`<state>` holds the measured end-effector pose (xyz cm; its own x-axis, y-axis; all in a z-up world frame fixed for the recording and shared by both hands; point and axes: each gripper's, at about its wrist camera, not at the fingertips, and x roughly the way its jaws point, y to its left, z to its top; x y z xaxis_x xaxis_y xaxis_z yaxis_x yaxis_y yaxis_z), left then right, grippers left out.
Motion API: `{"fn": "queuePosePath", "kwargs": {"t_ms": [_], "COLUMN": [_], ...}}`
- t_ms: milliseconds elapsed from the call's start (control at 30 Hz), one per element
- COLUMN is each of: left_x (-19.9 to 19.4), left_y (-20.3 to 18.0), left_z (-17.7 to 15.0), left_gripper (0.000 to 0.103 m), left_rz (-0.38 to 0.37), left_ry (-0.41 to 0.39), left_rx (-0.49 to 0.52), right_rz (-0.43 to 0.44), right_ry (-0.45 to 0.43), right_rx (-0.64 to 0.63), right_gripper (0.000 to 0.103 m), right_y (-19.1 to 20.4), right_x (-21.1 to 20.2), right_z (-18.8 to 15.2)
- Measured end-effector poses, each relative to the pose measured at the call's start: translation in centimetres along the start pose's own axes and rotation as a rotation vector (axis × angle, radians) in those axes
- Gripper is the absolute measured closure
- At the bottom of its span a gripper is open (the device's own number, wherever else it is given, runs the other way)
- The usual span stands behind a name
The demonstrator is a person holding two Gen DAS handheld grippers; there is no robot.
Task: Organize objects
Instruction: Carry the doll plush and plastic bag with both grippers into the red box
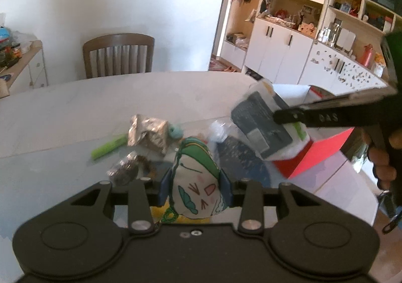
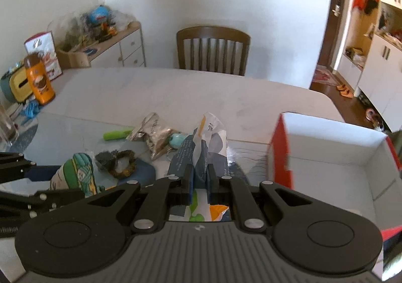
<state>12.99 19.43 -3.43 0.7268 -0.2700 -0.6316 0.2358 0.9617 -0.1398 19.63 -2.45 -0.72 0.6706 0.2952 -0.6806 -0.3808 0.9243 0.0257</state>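
Observation:
My left gripper (image 1: 195, 188) is shut on a small stuffed toy (image 1: 198, 177) with a green cap and a drawn face, held above the table. The toy (image 2: 75, 174) also shows at the left of the right wrist view. My right gripper (image 2: 200, 179) is shut on a dark tissue packet (image 2: 204, 147) with white, orange and green print. In the left wrist view that packet (image 1: 261, 122) hangs over the near left corner of an open red box (image 1: 311, 154) with a white inside (image 2: 331, 157). A person's fingers (image 1: 382, 164) grip the right handle.
On the white table (image 1: 75, 112) lie a green marker (image 1: 108, 148), a crumpled foil bag (image 1: 148, 134), a teal item (image 1: 176, 132), a dark scrunchie (image 2: 118, 162) and clear plastic (image 1: 218, 129). An orange bottle (image 2: 40, 79) stands far left. A wooden chair (image 2: 213, 49) stands behind.

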Motion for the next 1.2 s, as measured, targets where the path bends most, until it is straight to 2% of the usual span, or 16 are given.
{"fn": "queuePosePath", "kwargs": {"t_ms": [100,233,600,933,1200], "left_x": [0.3,0.8,3.7,9.7,14.2], "left_y": [-0.5,-2.0,-8.2,-13.7,-18.2], "left_z": [1.4,3.0,8.5,12.4,14.1], "left_gripper": [0.064,0.064,0.064,0.064,0.064], "left_rz": [-0.041,-0.051,-0.038,-0.052,-0.065], "left_ry": [0.013,0.023,0.011,0.044,0.074], "left_rx": [-0.015,0.001,0.023,-0.002,0.037], "right_rz": [-0.008,-0.019,-0.027,-0.051,-0.041], "right_ry": [-0.007,-0.022,-0.05,-0.036,-0.002], "right_rx": [0.031,0.058,0.074,0.076,0.083], "right_gripper": [0.094,0.094,0.094,0.094,0.094], "right_y": [-1.9,-4.4,-13.3,-22.1,-27.2], "right_x": [-1.3,-2.5,-4.0,-3.2,-1.4], "right_z": [0.4,0.8,1.7,1.3,0.2]}}
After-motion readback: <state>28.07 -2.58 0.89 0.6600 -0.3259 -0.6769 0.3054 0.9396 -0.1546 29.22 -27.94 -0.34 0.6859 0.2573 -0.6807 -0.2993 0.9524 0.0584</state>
